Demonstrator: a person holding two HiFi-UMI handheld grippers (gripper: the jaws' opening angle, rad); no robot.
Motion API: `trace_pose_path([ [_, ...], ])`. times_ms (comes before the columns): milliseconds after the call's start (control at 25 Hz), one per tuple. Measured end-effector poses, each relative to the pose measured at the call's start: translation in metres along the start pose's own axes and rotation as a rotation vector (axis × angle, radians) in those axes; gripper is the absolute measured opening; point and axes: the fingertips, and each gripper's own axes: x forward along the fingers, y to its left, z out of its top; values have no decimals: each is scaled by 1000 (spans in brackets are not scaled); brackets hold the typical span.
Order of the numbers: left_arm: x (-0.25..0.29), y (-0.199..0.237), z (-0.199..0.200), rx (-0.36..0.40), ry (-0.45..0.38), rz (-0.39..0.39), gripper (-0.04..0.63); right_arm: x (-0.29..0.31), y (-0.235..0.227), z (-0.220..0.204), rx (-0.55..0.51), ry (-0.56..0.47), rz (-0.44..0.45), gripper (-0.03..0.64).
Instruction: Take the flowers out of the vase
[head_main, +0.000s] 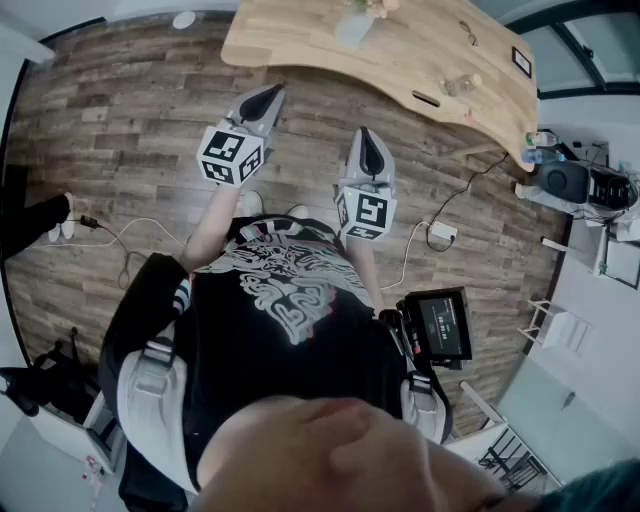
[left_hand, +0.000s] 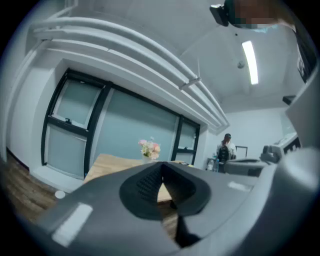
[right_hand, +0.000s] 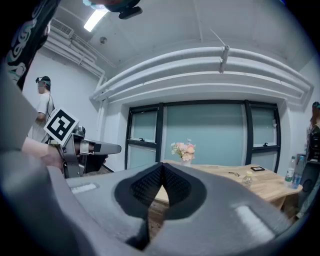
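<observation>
My shirt (head_main: 285, 300) fills the bottom of the head view, nearest of all. Beyond it is the plank floor (head_main: 120, 120), then the pale wooden tabletop (head_main: 400, 60) across the top. Over the floor, short of the tabletop, I hold the left gripper (head_main: 268, 98) and the right gripper (head_main: 366, 140) side by side, roughly level. Both sets of jaws are pressed together with nothing between them. The white vase (head_main: 352, 28) stands on the tabletop, well apart from both grippers and straight ahead. The flowers (right_hand: 183, 149) stand upright in it, pink and cream heads on top, so the stems run vertically across my level jaws. From the right gripper they show just right of the jaw line, from the left gripper just left of it. I can't call either hand clearly nearer. I judge I must walk in and open the jaws before any grasp.
</observation>
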Motion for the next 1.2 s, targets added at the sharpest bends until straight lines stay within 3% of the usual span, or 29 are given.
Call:
trace_pose_path([
  [200,2,-16,2,109,27,58,-11,-21,-17,-2,-18,-23,6,-2],
  [400,2,-34,-1,98,28,56,-11,-33,-34,-2,5,-39,10,-2],
  [880,18,-86,-4,184,0,74,-11,-58,-76,-14,54,-68,26,-2],
  [1200,18,-86,-18,159,9,99,-11,-52,-77,-29,57,-49,71,-2],
])
